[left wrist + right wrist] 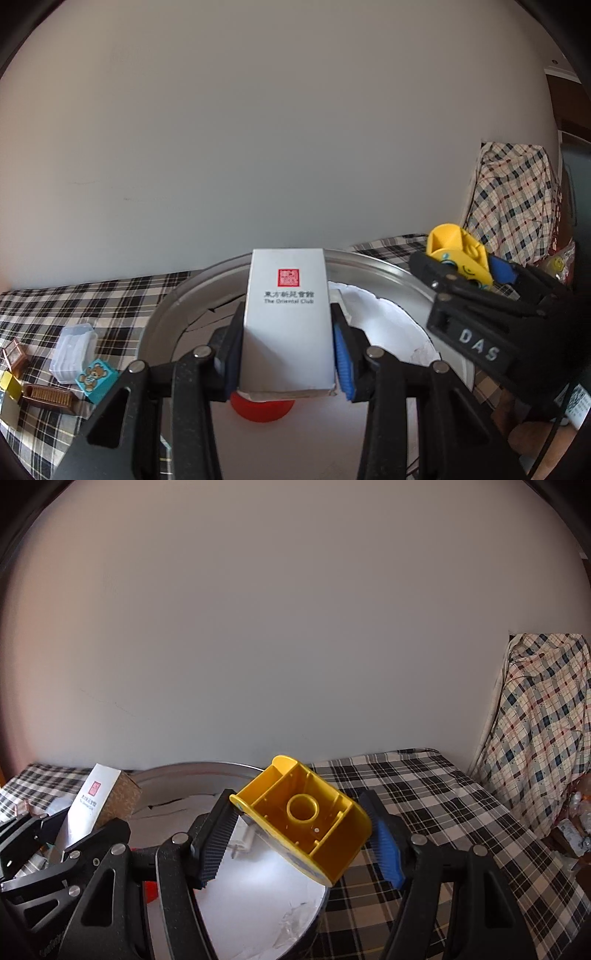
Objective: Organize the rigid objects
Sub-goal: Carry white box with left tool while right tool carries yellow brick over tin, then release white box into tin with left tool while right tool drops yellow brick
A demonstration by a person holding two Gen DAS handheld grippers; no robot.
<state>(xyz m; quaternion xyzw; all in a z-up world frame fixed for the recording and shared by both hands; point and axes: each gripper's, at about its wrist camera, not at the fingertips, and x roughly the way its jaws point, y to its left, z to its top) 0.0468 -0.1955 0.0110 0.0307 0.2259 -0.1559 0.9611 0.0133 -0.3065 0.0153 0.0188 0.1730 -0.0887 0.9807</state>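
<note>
I have the left gripper (286, 354) clamped on a white carton (288, 325) printed "The Oriental Club", upright between the pads and held over the round metal tray (388, 267). My right gripper (301, 836) is closed on a yellow toy block (303, 818), tilted, its hollow underside facing the camera, above the tray's right edge.

My worry is the block: it sits skewed between the pads and seems pinched near its corners, so I judge it could twist out and land on the checked cloth (424, 801) instead of the tray. The carton is light and open at the bottom flap, so a hard squeeze could crush it. The two grippers are also close together, and could knock each other if I lower both at once.

The left view alone shows what is left on the cloth: a clear plastic case (74, 347), a teal bear block (96, 380) and a brown comb-like piece (50, 398), plus a red round thing (262, 408) under the carton. The right view alone shows the block's inner ribs and the carton's patterned brown side.
</note>
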